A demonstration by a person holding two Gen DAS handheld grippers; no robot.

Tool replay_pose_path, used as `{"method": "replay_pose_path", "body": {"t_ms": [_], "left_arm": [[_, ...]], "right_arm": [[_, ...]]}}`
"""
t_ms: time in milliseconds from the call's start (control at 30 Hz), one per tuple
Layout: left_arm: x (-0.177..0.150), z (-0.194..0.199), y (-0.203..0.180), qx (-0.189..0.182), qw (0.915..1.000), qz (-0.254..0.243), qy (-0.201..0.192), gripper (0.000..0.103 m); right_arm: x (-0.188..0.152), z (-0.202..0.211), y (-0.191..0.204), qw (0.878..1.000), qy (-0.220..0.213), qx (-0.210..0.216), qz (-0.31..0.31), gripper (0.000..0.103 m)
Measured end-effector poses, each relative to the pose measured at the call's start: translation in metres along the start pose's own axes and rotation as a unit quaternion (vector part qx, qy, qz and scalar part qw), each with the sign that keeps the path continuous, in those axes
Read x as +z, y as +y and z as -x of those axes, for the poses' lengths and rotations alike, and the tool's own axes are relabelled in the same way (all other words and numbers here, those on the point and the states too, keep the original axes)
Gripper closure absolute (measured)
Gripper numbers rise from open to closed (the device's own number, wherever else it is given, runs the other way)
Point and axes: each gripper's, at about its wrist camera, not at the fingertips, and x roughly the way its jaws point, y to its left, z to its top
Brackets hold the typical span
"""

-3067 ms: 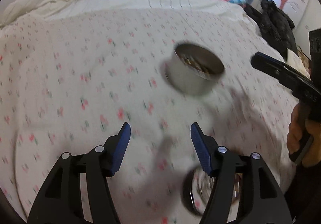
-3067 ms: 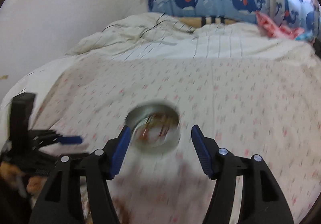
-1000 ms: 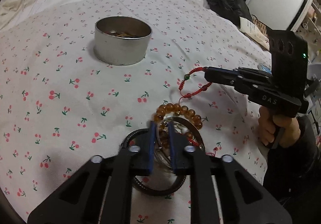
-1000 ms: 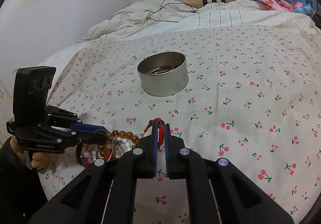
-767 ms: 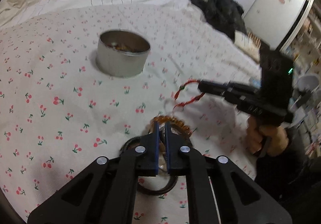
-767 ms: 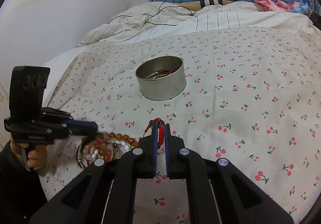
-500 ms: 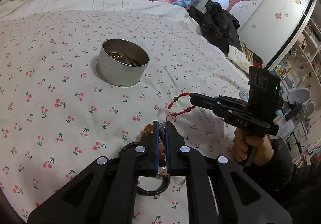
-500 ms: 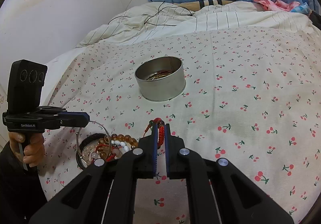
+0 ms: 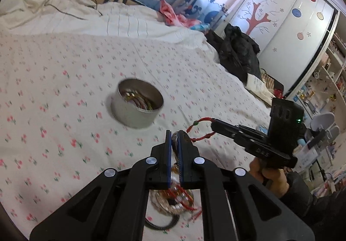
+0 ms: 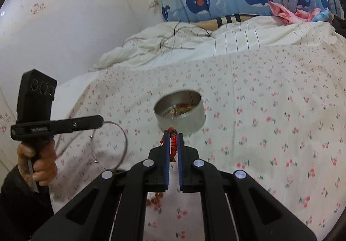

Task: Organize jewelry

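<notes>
A round silver tin [image 9: 138, 109] with bracelets inside stands on the cherry-print bedsheet [image 9: 54, 111]. My left gripper [image 9: 174, 135] is shut on a thin silver wire hoop [image 10: 126, 141], which hangs in the air left of the tin [image 10: 179, 111]. In the right wrist view my left gripper [image 10: 101, 121] sits at the left. My right gripper [image 10: 173, 136] is shut on a red cord bracelet [image 10: 173, 146], held just short of the tin. The left wrist view shows that bracelet [image 9: 195, 123] looping out of my right gripper [image 9: 213, 126]. A pile of bead bracelets [image 9: 173, 200] lies below my left gripper.
A rumpled white duvet [image 10: 173, 46] with dark cables lies at the head of the bed. Black clothes [image 9: 237, 53] are heaped at the bed's right edge, with a wardrobe and shelves beyond. A person's hand [image 10: 41, 161] grips the left handle.
Both grippers have risen from the pile. The left one closed on the silver hoop and lifted it clear; the right one still carries the red bracelet, a little higher.
</notes>
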Motion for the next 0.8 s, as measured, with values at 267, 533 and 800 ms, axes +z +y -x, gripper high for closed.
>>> {"method": "replay_pose_path", "body": {"t_ms": [267, 533, 800], "left_arm": [[0.047, -0.022, 0.001, 0.019, 0.9994, -0.013, -0.027, 0.098], [0.076, -0.069, 0.02, 0.026, 0.9992, 0.008, -0.027, 0.098], [0.073, -0.097, 0.038, 0.043, 0.9987, 0.025, -0.009, 0.098]], "right_arm": [[0.032, -0.013, -0.009, 1.0, -0.013, 0.01, -0.013, 0.096], [0.069, -0.029, -0.019, 1.0, -0.025, 0.006, -0.013, 0.096], [0.076, -0.057, -0.021, 1.0, -0.006, 0.009, -0.011, 0.096]]}}
